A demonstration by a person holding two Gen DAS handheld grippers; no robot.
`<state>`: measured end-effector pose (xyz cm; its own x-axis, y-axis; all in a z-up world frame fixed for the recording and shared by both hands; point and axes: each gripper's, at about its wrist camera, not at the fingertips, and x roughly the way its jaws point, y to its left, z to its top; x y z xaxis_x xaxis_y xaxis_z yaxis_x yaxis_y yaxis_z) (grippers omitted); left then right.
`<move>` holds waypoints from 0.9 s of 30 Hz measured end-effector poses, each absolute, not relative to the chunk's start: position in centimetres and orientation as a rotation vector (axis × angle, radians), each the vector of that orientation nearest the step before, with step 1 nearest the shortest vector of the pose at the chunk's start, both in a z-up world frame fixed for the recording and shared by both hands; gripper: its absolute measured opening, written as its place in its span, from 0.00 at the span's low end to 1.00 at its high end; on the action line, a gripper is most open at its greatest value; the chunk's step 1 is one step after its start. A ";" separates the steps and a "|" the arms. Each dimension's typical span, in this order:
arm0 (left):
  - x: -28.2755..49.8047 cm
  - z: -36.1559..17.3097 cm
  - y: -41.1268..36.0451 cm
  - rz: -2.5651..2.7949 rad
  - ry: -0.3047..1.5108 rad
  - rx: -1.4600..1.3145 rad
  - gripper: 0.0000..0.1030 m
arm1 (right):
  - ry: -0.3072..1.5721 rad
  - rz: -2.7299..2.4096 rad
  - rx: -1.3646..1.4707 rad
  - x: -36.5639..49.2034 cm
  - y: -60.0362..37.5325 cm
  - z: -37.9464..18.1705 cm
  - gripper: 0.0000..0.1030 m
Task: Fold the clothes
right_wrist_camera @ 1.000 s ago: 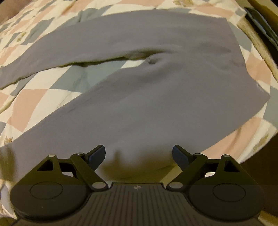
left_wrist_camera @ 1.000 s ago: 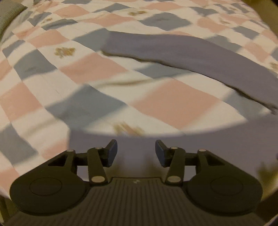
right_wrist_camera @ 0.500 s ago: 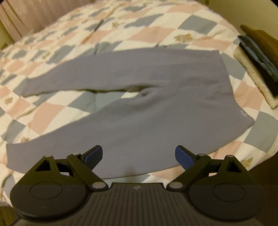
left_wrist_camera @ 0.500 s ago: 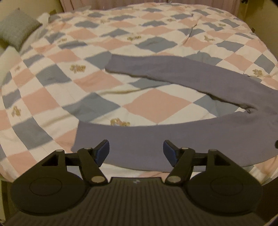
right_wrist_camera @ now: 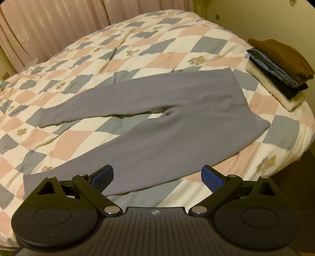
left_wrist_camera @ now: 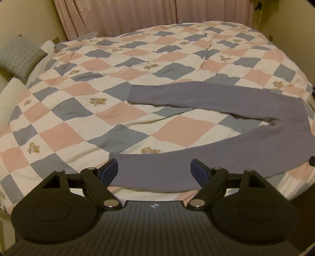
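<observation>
A pair of grey-purple leggings [right_wrist_camera: 167, 126] lies flat on the checked quilt, legs spread in a V toward the left, waistband at the right. In the left wrist view the same leggings [left_wrist_camera: 226, 149] curve from the near leg's cuff to the far leg. My left gripper [left_wrist_camera: 154, 170] hovers above the near cuff, jaws opening, nothing pressed between its blue pads. Over the near leg's lower edge hangs my right gripper [right_wrist_camera: 158, 177], its jaws opening wide and holding nothing.
A stack of folded clothes [right_wrist_camera: 279, 67], brown on top, sits at the bed's right edge. The checked quilt [left_wrist_camera: 118, 82] covers the whole bed. A grey cushion [left_wrist_camera: 19, 55] lies at the far left. Pink curtains [left_wrist_camera: 147, 13] hang behind. The bed edge drops off just below both grippers.
Both grippers have risen and pulled back from the leggings, so the whole bed now shows. Both sets of jaws have spread wider. The leggings lie still.
</observation>
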<state>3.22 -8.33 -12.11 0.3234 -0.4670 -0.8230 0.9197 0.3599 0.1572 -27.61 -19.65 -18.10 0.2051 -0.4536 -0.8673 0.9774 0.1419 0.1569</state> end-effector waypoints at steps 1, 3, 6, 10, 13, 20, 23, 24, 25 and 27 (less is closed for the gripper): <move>3.4 -12.3 -7.7 -1.015 0.767 0.713 0.77 | 0.761 -1.194 0.865 -27.3 -18.8 -18.0 0.96; 3.7 -12.6 -6.1 -1.013 0.774 0.724 0.77 | 0.757 -1.200 0.865 -26.8 -17.1 -17.8 0.97; 4.0 -12.9 -3.9 -1.018 0.785 0.733 0.77 | 0.766 -1.210 0.876 -26.2 -14.4 -18.0 0.97; 4.1 -13.3 -1.2 -1.029 0.795 0.742 0.78 | 0.782 -1.219 0.889 -25.9 -11.0 -18.3 0.97; 4.3 -13.5 0.5 -1.038 0.796 0.749 0.80 | 0.786 -1.227 0.889 -25.8 -8.8 -18.3 0.97; 4.8 -12.6 3.1 -1.039 0.766 0.737 0.83 | 0.758 -1.232 0.854 -24.7 -6.3 -17.5 0.97; 4.7 -12.0 3.6 -1.049 0.744 0.714 0.83 | 0.735 -1.239 0.816 -24.3 -6.1 -16.5 0.98; 4.7 -11.7 3.8 -1.053 0.736 0.707 0.84 | 0.727 -1.242 0.803 -24.2 -6.0 -16.2 0.98; 4.7 -11.5 3.9 -1.055 0.731 0.700 0.85 | 0.716 -1.248 0.792 -24.3 -5.9 -15.9 0.98; 4.5 -11.2 3.9 -1.062 0.722 0.692 0.86 | 0.692 -1.262 0.771 -24.5 -5.8 -15.2 0.98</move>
<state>4.54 3.95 -11.22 0.3120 -0.5151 -0.7983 0.9318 0.3298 0.1514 -24.47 -5.81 -15.17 0.1748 -0.5585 -0.8109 0.9840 0.1288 0.1234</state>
